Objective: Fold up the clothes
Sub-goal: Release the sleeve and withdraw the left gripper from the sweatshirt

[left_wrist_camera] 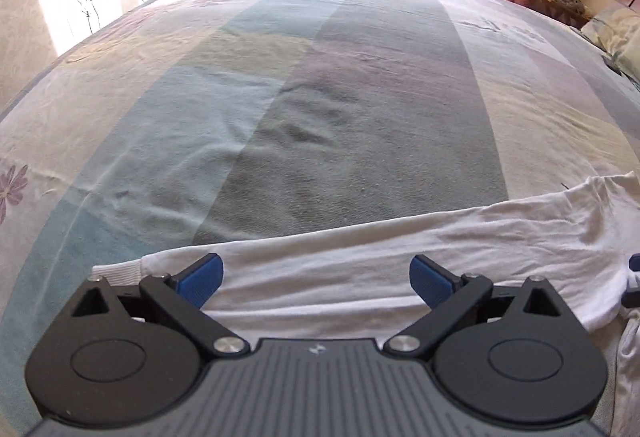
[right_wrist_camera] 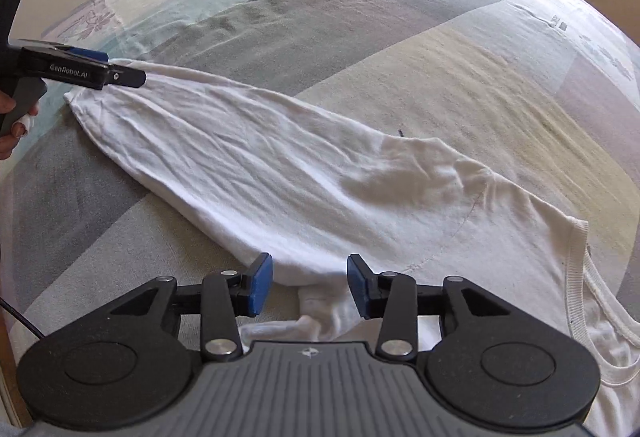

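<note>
One white, wrinkled cotton garment [right_wrist_camera: 320,173] with ribbed trim lies folded into a long band on the soft patchwork bedsheet [right_wrist_camera: 460,69] of pale green, grey and cream blocks. In the right wrist view it runs from the upper left, where the left gripper [right_wrist_camera: 120,71] hangs over its narrow end, to the lower right, where a ribbed opening shows. In the left wrist view that gripper's two blue ribbed pads [left_wrist_camera: 202,279] are spread wide above the cloth, pinching nothing. The right gripper [right_wrist_camera: 310,285] has its pads partly apart with a bunched fold between them, not pressed. Bare sheet lies beyond the garment's far edge.
</note>
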Action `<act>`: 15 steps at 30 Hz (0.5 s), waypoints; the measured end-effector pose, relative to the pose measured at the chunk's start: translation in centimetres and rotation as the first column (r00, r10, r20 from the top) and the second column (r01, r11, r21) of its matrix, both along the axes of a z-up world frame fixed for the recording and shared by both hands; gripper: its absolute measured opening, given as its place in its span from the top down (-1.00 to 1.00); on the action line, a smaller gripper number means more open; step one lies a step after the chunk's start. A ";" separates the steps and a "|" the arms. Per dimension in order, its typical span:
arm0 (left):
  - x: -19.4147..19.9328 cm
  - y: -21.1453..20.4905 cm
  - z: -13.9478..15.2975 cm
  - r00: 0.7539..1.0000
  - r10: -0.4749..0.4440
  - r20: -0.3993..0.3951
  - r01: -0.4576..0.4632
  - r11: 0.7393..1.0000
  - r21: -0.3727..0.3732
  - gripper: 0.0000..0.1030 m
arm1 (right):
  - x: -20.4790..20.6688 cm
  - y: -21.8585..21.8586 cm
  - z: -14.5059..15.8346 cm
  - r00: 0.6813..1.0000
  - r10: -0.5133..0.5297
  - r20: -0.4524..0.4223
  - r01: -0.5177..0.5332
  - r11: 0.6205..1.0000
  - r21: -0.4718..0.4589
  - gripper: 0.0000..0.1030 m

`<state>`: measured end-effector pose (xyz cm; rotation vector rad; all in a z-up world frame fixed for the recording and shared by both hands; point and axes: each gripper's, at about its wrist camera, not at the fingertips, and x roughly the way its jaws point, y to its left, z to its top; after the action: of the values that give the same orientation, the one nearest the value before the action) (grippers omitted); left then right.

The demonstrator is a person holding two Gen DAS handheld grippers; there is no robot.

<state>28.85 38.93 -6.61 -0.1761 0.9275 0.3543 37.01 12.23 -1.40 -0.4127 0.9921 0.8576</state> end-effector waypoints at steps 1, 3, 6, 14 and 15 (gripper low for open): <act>0.3 0.2 -0.6 1.000 0.010 -0.013 -0.010 1.000 -0.005 -0.93 | 0.7 0.2 0.2 1.000 -0.024 0.010 0.024 1.000 0.008 -0.02; 0.3 0.9 -1.9 0.998 0.047 -0.034 -0.048 0.999 -0.025 -0.99 | 1.9 0.7 0.2 0.998 -0.053 0.026 0.053 0.999 0.011 -0.10; -2.1 2.1 -2.5 0.994 0.108 -0.003 -0.108 0.993 -0.053 -0.99 | 3.5 2.3 -0.9 0.997 -0.052 0.056 0.052 0.999 -0.001 -0.10; -3.5 3.0 -2.1 0.990 0.137 -0.042 -0.139 0.990 -0.040 -0.99 | 8.0 6.0 -4.1 0.981 -0.160 0.106 0.160 0.987 0.009 -0.51; -3.3 3.1 -1.9 0.988 0.146 -0.051 -0.149 0.988 -0.041 -0.99 | 8.7 6.1 -4.0 0.980 -0.177 0.095 0.176 0.984 0.018 -0.52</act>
<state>25.55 42.07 -8.54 -0.2798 0.9725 0.4763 45.69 18.34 -5.40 -0.3488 0.9207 0.6759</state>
